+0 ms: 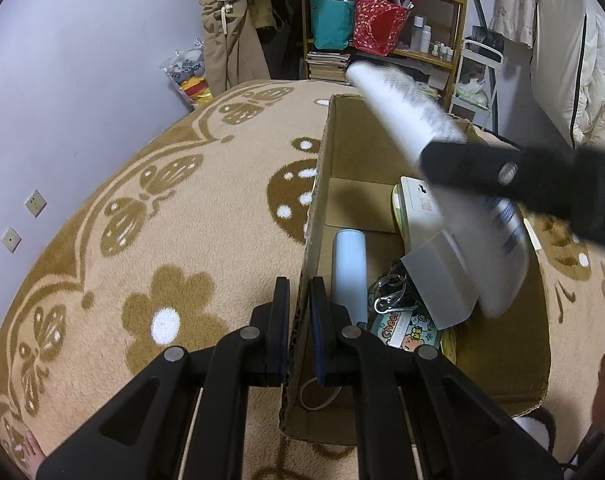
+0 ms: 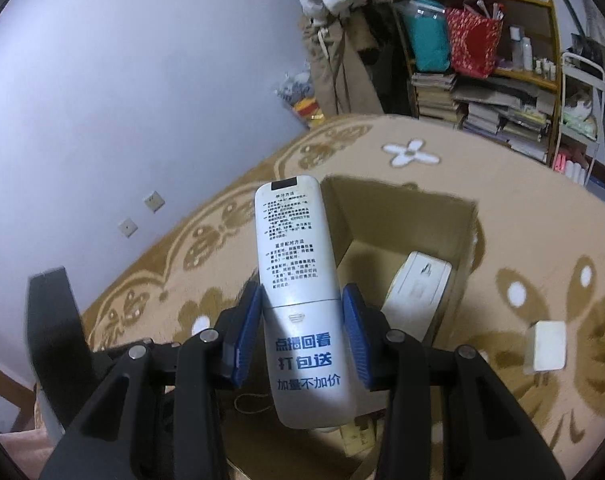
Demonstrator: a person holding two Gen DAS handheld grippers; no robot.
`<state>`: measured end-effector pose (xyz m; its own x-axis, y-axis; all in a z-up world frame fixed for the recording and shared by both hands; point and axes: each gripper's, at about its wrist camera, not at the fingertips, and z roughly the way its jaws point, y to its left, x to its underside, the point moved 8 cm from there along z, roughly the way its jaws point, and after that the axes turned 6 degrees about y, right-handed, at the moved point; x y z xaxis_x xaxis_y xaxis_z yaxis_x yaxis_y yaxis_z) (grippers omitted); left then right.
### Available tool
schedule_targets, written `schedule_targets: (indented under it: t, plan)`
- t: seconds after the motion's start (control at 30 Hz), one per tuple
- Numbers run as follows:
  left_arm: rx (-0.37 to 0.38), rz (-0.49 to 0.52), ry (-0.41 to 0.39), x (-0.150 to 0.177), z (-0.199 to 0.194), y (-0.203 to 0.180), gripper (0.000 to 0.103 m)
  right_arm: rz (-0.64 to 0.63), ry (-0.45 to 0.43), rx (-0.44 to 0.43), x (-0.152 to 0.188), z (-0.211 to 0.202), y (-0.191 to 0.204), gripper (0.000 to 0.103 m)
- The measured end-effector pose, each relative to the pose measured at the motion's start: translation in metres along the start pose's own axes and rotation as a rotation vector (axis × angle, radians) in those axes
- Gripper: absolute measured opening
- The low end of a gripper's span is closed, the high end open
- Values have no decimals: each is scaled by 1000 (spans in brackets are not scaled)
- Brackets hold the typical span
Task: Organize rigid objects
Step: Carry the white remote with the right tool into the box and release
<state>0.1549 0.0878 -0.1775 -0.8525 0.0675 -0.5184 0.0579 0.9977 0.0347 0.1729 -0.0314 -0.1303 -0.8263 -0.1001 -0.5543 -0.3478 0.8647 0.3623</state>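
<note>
Clamping the cardboard box (image 1: pixel 322 184) wall, left gripper (image 1: pixel 299 300) steadies it; right gripper (image 2: pixel 302 320) jaws grip a white remote (image 2: pixel 298 264) above.

A smooth, matt white plastic remote (image 2: pixel 300 300) is seen above rough corrugated cardboard box (image 1: pixel 316 184); beneath lies a fleecy, plush cloth blanket (image 1: pixel 174 240).

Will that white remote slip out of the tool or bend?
The white remote looks like hard plastic, so it probably won't bend. The right tool squeezes only its narrow sides, and its smooth shell might slide. It sticks out far, so it could tilt.
</note>
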Motion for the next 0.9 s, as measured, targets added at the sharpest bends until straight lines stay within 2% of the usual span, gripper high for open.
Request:
schedule_targets:
  t: [0.1, 0.3, 0.67, 0.9]
  plan:
    - [2, -2, 1, 0, 0, -1, 9, 5, -11, 2, 2, 3, -8, 44]
    - [-11, 5, 1, 0, 0, -2, 9, 1, 30, 38, 12, 15, -16, 44]
    - [-7, 2, 1, 0, 0, -4, 9, 39, 20, 1, 17, 14, -23, 44]
    - [-10, 1, 2, 1, -1, -2, 9, 65, -70, 13, -1, -14, -29, 45]
